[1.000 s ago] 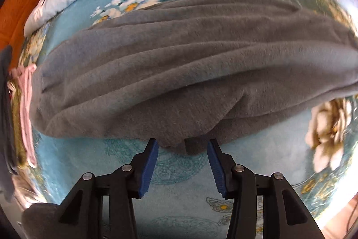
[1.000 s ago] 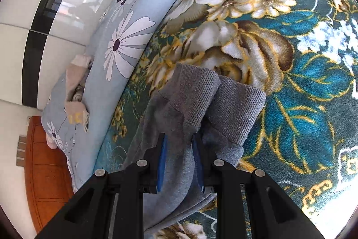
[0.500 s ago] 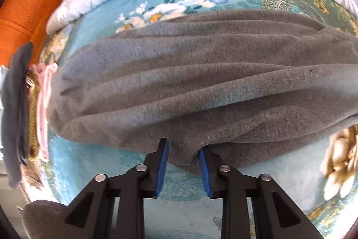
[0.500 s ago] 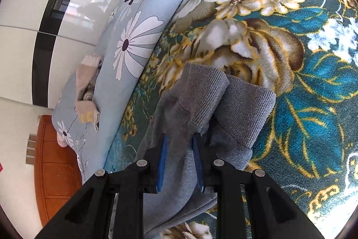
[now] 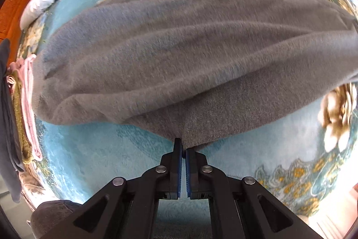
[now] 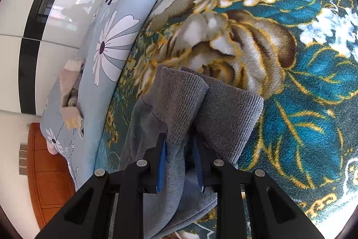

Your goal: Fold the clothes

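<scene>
A grey fleece garment [image 5: 190, 48] lies rumpled across a teal floral blanket [image 5: 89, 149] in the left wrist view. My left gripper [image 5: 183, 145] points down and is shut on the garment's near edge, pinching a fold between its blue pads. In the right wrist view two ribbed grey cuffs [image 6: 201, 102] of the same garment lie side by side on the blanket [image 6: 313, 104]. My right gripper [image 6: 179, 145] is shut on the grey fabric just below the cuffs, with cloth bunched between its fingers.
Folded clothes, pink, olive and dark, are stacked [image 5: 20, 109] at the left edge. A pale blue flowered quilt [image 6: 116, 41] runs along the far side, with an orange wooden headboard [image 6: 49, 176] and white wardrobe doors [image 6: 33, 15] beyond it.
The left gripper's jaws went from wide apart to shut on the garment's near edge, and the garment looms larger in its view. The right gripper kept its grip and barely moved.
</scene>
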`<state>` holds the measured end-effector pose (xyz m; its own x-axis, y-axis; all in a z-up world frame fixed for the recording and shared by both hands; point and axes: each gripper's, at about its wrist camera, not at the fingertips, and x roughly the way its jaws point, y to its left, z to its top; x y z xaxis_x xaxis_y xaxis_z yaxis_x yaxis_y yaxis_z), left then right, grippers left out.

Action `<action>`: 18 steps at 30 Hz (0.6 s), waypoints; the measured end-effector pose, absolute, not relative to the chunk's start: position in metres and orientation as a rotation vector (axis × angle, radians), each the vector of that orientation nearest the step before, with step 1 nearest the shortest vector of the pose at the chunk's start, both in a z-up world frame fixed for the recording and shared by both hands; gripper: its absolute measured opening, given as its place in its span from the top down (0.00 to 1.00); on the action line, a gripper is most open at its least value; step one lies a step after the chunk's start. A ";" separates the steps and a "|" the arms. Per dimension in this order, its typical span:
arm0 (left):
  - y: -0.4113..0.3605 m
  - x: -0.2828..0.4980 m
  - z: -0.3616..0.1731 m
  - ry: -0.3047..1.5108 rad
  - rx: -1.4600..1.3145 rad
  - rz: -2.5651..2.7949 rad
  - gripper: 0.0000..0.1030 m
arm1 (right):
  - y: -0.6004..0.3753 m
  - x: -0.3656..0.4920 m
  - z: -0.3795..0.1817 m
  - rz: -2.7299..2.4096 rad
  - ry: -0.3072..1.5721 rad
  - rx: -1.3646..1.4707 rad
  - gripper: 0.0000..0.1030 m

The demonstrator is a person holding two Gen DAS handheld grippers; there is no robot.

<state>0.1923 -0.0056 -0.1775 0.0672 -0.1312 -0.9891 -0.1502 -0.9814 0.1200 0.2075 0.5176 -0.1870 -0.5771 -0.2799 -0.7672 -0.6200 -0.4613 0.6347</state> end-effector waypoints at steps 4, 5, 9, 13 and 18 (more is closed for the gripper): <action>-0.010 0.191 -0.169 0.236 -2.266 2.127 0.97 | 0.515 0.209 -0.182 2.160 1.473 -1.301 0.93; -0.013 0.190 -0.166 0.203 -2.260 2.133 0.97 | 0.513 0.211 -0.174 2.194 1.428 -1.293 0.93; -0.022 0.187 -0.169 0.098 -2.290 2.106 0.96 | 0.512 0.229 -0.147 2.291 1.255 -1.251 0.93; -0.027 0.185 -0.169 0.032 -2.307 2.072 0.94 | 0.516 0.238 -0.174 2.191 1.270 -1.343 0.93; -0.045 0.185 -0.140 -0.190 -2.206 2.060 0.92 | 0.518 0.239 -0.173 2.170 1.271 -1.360 0.91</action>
